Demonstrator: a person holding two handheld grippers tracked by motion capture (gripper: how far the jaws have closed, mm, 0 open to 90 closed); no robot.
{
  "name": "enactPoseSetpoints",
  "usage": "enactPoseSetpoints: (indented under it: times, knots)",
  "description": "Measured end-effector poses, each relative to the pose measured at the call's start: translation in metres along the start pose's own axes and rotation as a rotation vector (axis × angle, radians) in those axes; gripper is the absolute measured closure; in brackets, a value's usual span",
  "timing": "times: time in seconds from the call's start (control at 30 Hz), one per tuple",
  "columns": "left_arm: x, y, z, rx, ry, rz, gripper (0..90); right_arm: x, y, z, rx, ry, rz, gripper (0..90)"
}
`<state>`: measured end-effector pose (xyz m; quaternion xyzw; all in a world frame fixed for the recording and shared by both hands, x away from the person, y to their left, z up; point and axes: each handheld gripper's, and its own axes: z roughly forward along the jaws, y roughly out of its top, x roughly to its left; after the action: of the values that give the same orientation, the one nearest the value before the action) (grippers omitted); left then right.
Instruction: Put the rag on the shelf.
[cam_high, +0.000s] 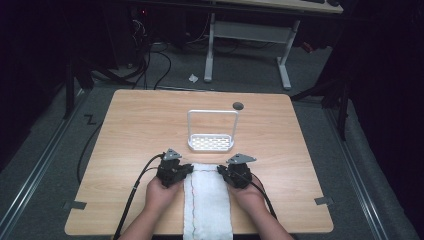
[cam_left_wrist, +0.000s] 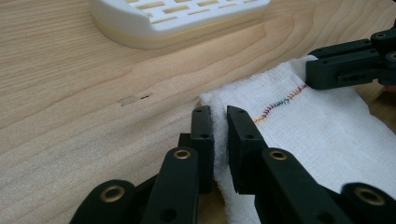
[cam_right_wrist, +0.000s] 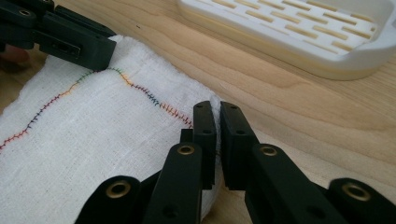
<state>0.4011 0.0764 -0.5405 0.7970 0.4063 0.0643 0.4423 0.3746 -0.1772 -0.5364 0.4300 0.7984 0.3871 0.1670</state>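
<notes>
Each hand-held gripper is black: the left hand-held gripper and the right hand-held gripper both carry a grey three-cornered plate on top and trail a black cable. Their flat, blocky jaws hang on linked arms with brass-coloured rivets and small dark screws. Forearms are bare, no sleeves showing.

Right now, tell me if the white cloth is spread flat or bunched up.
Spread flat: the white cloth lies smooth on the table, each hand-held gripper pinching a far corner.
</notes>
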Motion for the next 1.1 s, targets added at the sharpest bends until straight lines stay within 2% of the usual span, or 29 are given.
enactPoseSetpoints:
  times: [0.1, 0.13, 0.3, 0.33, 0.37, 0.4, 0.43, 0.47, 0.5, 0.53, 0.6, 0.63, 0.67, 0.73, 0.77, 0.8, 0.83, 0.97, 1.0, 1.03, 1.1]
  knots:
    - [0.001, 0.0, -0.001, -0.011, -0.009, -0.002, 82.2, 0.0, 0.0, -0.001, -0.02, 0.002, 0.0, 86.2]
    - [0.002, -0.001, -0.002, -0.019, -0.025, -0.002, 82.3, 0.0, 0.0, -0.005, -0.039, -0.002, -0.012, 86.2]
    - [-0.002, 0.0, -0.008, -0.054, -0.029, 0.018, 82.7, 0.003, 0.001, -0.014, -0.07, -0.004, -0.048, 86.3]
    - [-0.005, 0.001, -0.012, -0.079, -0.028, 0.021, 82.8, 0.004, 0.003, -0.019, -0.092, -0.001, -0.057, 86.4]
    - [-0.005, 0.001, -0.012, -0.079, -0.028, 0.021, 82.8, 0.004, 0.003, -0.019, -0.092, -0.001, -0.057, 86.4]
    - [-0.009, 0.003, -0.018, -0.12, -0.037, 0.02, 82.8, 0.005, 0.004, -0.023, -0.111, 0.0, -0.062, 86.3]
    - [-0.009, 0.003, -0.018, -0.12, -0.037, 0.02, 82.8, 0.005, 0.005, -0.024, -0.118, 0.004, -0.065, 86.3]
    - [-0.013, 0.006, -0.023, -0.153, -0.044, 0.028, 82.9, 0.006, 0.006, -0.026, -0.127, 0.006, -0.064, 86.3]
    - [-0.013, 0.006, -0.023, -0.153, -0.044, 0.028, 82.9, 0.006, 0.006, -0.026, -0.127, 0.006, -0.064, 86.3]
    - [-0.018, 0.008, -0.027, -0.177, -0.037, 0.043, 82.9, 0.006, 0.007, -0.032, -0.149, 0.011, -0.055, 86.3]
    - [-0.019, 0.009, -0.029, -0.189, -0.041, 0.039, 82.9, 0.006, 0.01, -0.038, -0.175, 0.009, -0.053, 86.3]
    - [-0.021, 0.014, -0.034, -0.219, -0.044, 0.033, 83.0, 0.006, 0.013, -0.042, -0.195, 0.014, -0.046, 86.3]
    - [-0.021, 0.014, -0.034, -0.219, -0.044, 0.033, 83.0, 0.006, 0.013, -0.042, -0.195, 0.014, -0.046, 86.3]
    - [-0.027, 0.023, -0.043, -0.257, -0.043, 0.055, 83.1, 0.008, 0.02, -0.053, -0.234, 0.005, -0.057, 86.3]
    - [-0.027, 0.023, -0.043, -0.257, -0.043, 0.055, 83.1, 0.008, 0.02, -0.053, -0.234, 0.005, -0.057, 86.3]
    - [-0.031, 0.031, -0.047, -0.272, -0.037, 0.073, 83.2, 0.009, 0.026, -0.061, -0.272, 0.005, -0.057, 86.3]
    - [-0.031, 0.031, -0.047, -0.272, -0.037, 0.073, 83.2, 0.009, 0.026, -0.061, -0.272, 0.005, -0.057, 86.3]
    - [-0.039, 0.051, -0.06, -0.323, -0.039, 0.106, 83.3, 0.009, 0.042, -0.075, -0.321, -0.013, -0.076, 86.3]
    - [-0.039, 0.051, -0.06, -0.323, -0.039, 0.106, 83.3, 0.009, 0.042, -0.075, -0.321, -0.013, -0.076, 86.3]
    - [-0.042, 0.059, -0.065, -0.342, -0.035, 0.12, 83.3, 0.007, 0.05, -0.081, -0.342, -0.021, -0.078, 86.3]
    - [-0.043, 0.063, -0.068, -0.349, -0.032, 0.127, 83.3, 0.006, 0.055, -0.083, -0.35, -0.026, -0.082, 86.3]
